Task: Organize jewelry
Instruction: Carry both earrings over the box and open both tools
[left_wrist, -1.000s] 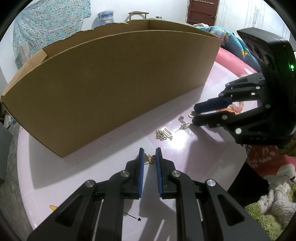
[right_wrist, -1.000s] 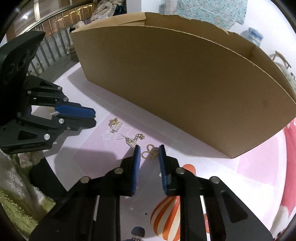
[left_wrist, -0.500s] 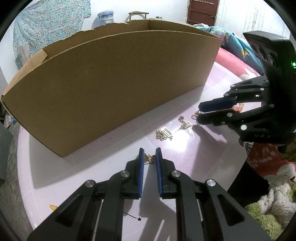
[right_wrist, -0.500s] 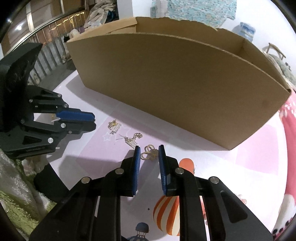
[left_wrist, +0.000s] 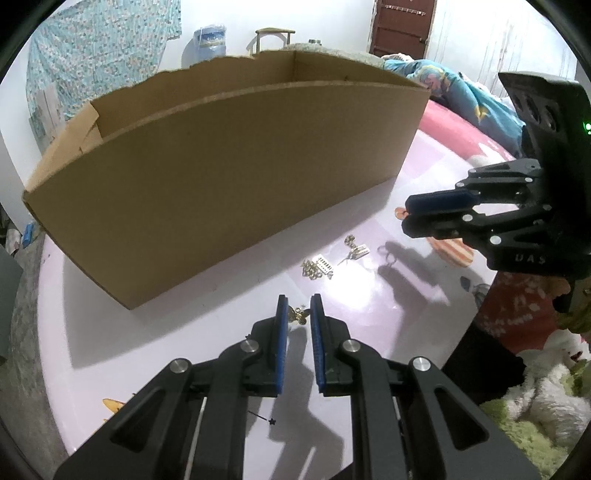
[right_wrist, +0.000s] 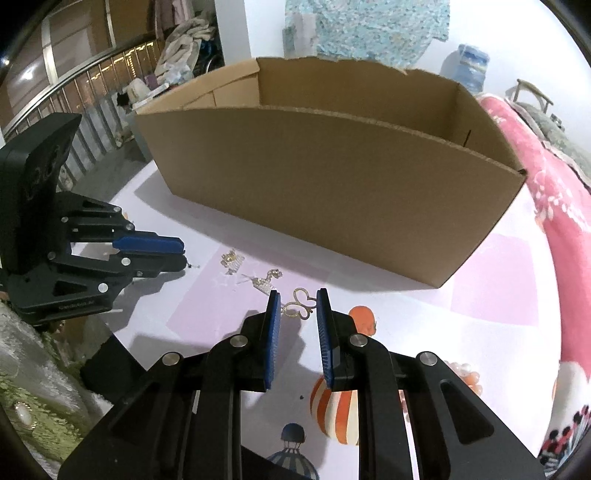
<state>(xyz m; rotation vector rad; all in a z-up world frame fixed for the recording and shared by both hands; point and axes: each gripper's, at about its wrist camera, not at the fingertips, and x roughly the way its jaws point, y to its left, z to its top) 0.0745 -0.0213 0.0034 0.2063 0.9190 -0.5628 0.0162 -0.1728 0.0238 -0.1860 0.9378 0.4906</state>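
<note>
Jewelry lay scattered on a pale pink table (left_wrist: 184, 325), just in front of a long open cardboard box (left_wrist: 221, 177). Left gripper (left_wrist: 298, 306) hovered low, jaws narrowly parted around a small gold butterfly charm (left_wrist: 298, 316); whether they pinched it could not be told. Right gripper (right_wrist: 297, 303) had its jaws narrowly parted either side of a gold heart pendant (right_wrist: 301, 304), again with contact unclear. Between the grippers, two crystal earrings (left_wrist: 319, 266) (left_wrist: 356, 251) lay apart. A plush toy (left_wrist: 546, 387) sat past the table edge.
</note>
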